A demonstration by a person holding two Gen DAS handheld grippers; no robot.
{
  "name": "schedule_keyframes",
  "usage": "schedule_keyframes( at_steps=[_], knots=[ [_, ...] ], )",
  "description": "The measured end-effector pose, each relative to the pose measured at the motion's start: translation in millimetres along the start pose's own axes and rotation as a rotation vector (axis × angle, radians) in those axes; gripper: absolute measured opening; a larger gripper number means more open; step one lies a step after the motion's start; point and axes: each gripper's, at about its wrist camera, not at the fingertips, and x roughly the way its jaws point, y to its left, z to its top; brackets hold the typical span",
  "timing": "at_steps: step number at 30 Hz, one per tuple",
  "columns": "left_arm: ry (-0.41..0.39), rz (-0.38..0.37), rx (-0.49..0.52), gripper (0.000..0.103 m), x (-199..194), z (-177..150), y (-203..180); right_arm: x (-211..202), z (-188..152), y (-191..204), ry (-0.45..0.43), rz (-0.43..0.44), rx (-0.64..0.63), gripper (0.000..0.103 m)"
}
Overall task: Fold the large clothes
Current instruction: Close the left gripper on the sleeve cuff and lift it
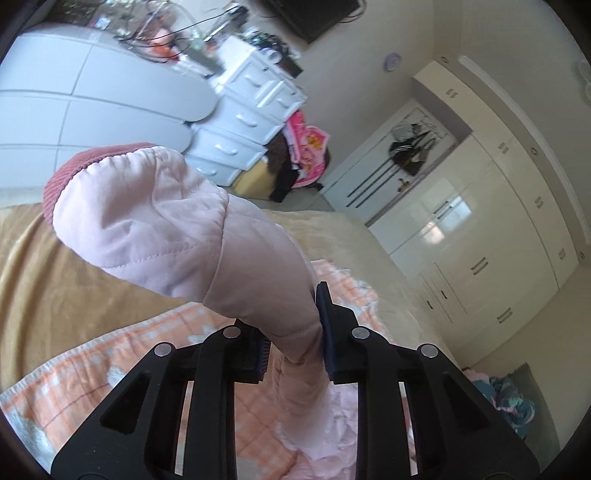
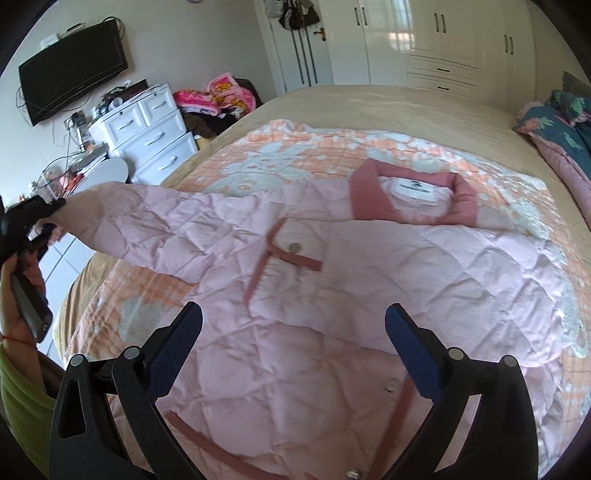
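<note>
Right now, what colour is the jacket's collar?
Dusty rose, darker than the pale pink jacket; the collar shows best in the right wrist view.

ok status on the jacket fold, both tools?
Left tool shut on sleeve, lifted off the bed. Right tool open, hovering over pink jacket, which lies flat on the orange blanket. Nothing in the way.

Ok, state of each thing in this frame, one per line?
Jacket: spread front-up on the blanket, not yet folded.
Sleeve: lifted off the bed, pinched near the cuff.
Left gripper: shut on the sleeve.
Right gripper: open, holding nothing, above the jacket.
Blanket: laid flat on the bed.
Wardrobe: doors closed.
</note>
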Motion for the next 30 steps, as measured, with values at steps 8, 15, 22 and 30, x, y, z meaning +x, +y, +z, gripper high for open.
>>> schedule_keyframes(
  at_steps=[8, 15, 22, 30],
  knots=[
    [-0.006, -0.085, 0.069, 0.014, -11.7, -8.1, -40.8, -18.1, -7.4, -37.4, -0.027, -0.044, 0.066, 0.099],
    [0.023, -0.202, 0.189, 0.014, -22.8, -31.2, -90.1, -30.7, -14.8, -66.5, -0.044, -0.079, 0.102, 0.099],
    [0.059, -0.290, 0.268, 0.013, -29.4, -59.8, -123.2, -42.3, -24.3, -96.7, -0.066, -0.106, 0.148, 0.099],
    [0.117, -0.388, 0.386, 0.012, -34.8, -100.5, -160.4, -46.8, -43.1, -136.8, -0.086, -0.102, 0.251, 0.099]
  ],
)
